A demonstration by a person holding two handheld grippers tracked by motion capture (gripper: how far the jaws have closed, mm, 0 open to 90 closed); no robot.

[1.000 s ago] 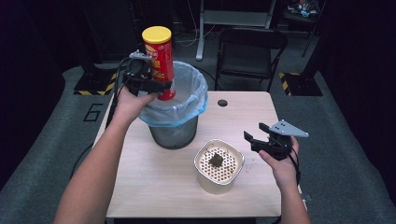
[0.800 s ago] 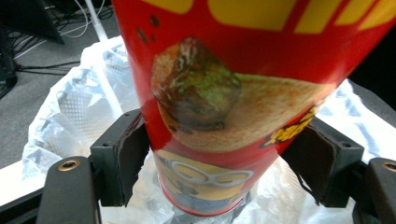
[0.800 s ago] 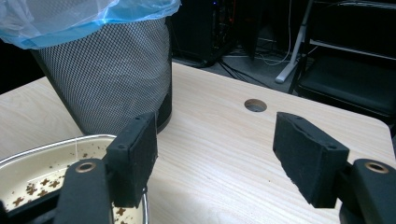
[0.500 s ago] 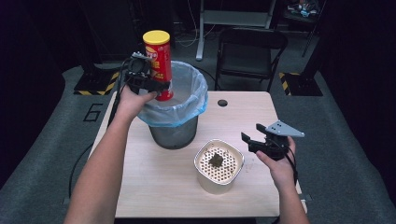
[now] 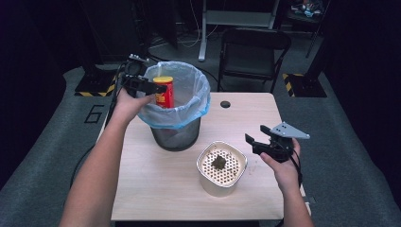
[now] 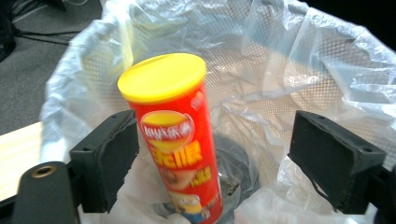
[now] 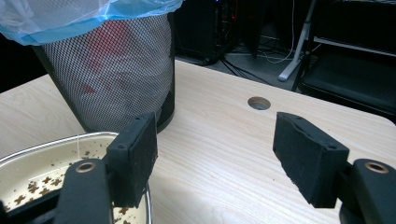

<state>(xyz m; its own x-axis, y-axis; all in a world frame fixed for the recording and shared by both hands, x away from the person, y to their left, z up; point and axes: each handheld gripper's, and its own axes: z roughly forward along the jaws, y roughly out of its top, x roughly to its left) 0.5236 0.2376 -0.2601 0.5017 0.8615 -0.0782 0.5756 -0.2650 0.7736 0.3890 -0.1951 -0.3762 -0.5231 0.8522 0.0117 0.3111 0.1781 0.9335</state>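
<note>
Left gripper view looks down on a red chip can (image 6: 176,140) with a yellow lid, upright inside the lined mesh bin (image 6: 327,60), between the left gripper (image 6: 219,163)'s spread jaws. Lifting straight out should avoid snagging the liner. Right gripper (image 5: 265,142) hangs spread beside a perforated tin (image 5: 208,182).

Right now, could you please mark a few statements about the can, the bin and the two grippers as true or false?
1. The can is inside the bin. True.
2. The left gripper is clamped on the can. False: its jaws stand open, with a gap beside the can.
3. The right gripper holds nothing. True.
4. The bin has no liner. False: a clear bag lines it.
5. The white container sits inside the bin. False: it stands on the table beside it.
</note>
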